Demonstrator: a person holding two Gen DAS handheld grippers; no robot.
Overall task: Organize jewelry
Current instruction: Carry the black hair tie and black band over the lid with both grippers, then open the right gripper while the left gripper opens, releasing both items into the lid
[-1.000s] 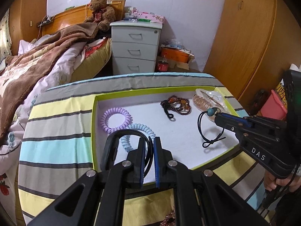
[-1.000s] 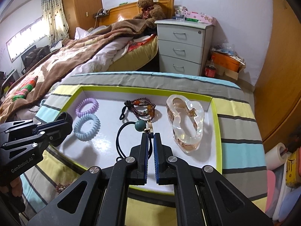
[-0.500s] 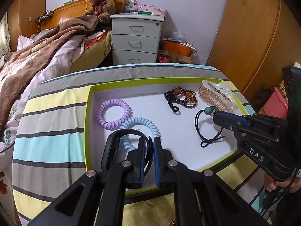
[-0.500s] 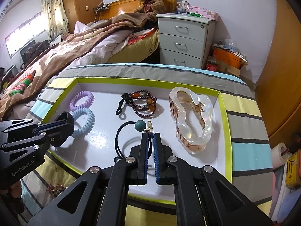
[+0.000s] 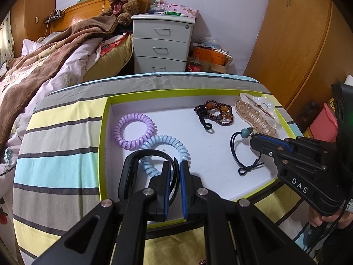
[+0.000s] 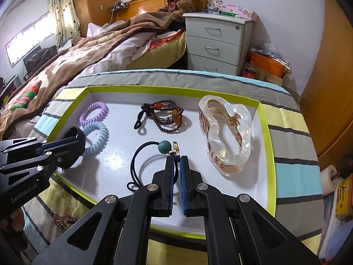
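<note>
Nothing shifted; claws [image 5: 175,165] [image 6: 176,160] clamp bands beside clip [image 6: 225,130].

Black linkage arms, silver screws, blue-padded fingers [image 5: 184,187], white lettering

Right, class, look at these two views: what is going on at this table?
A person is sorting jewellery in a shallow white tray with a lime-green rim, a handheld gripper in each hand. The left gripper has its jaws shut on a black band over the tray's near left. The right gripper is shut on a black cord hair tie with a teal bead. A purple coil tie, blue coil tie, dark beaded bracelet and clear claw clip lie in the tray.
</note>
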